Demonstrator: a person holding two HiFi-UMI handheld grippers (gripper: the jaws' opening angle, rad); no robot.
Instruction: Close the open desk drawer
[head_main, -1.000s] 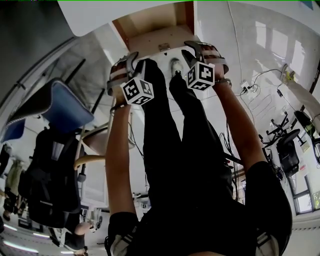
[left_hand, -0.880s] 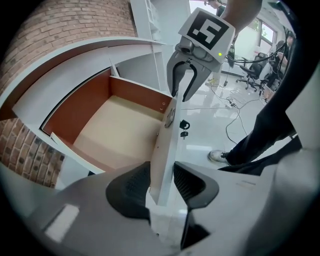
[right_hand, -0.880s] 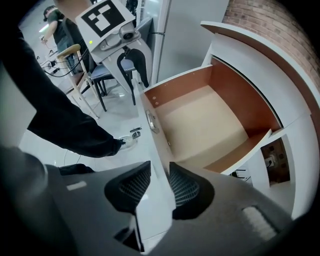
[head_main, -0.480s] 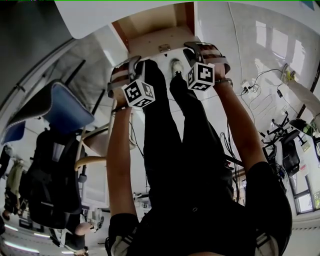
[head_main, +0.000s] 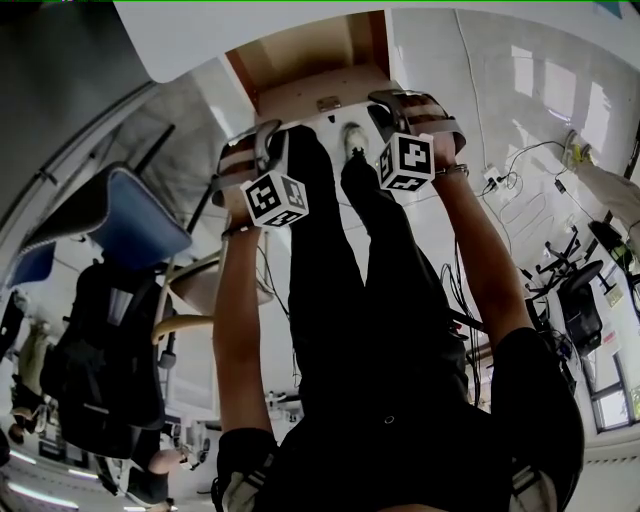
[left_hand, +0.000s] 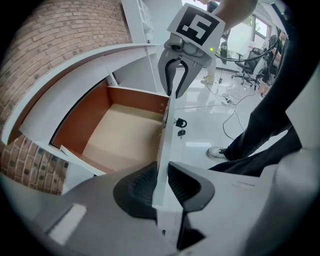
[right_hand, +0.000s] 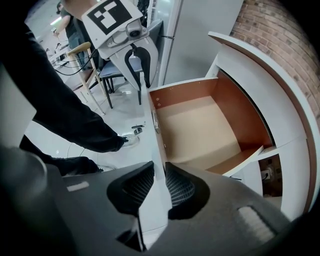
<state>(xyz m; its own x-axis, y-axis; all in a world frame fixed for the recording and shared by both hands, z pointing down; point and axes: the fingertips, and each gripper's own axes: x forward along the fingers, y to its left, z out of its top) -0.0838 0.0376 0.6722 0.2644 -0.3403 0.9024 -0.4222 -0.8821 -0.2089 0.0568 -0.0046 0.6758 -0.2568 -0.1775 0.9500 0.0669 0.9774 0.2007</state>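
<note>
Reaching steeply down with both forearms nearly straight and parallel, the person sets the left gripper and the right gripper on the top edge of the front panel of the open drawer, one toward each end, each marker cube facing up. Both sets of jaws have just been closing. In each gripper view the thin white panel stands on edge between the ribbed black pads, which press on its two faces, so both grippers are clamped on it. The grey gripper bodies are smooth and rounded.

The drawer stands pulled well out from under the curved white desk top. Its floor is a pale, matt board, its side walls are a reddish-brown laminate, and its front is flat, glossy white. A small dark key hangs from a lock on the panel's outer face. A brick wall rises behind the desk
</note>
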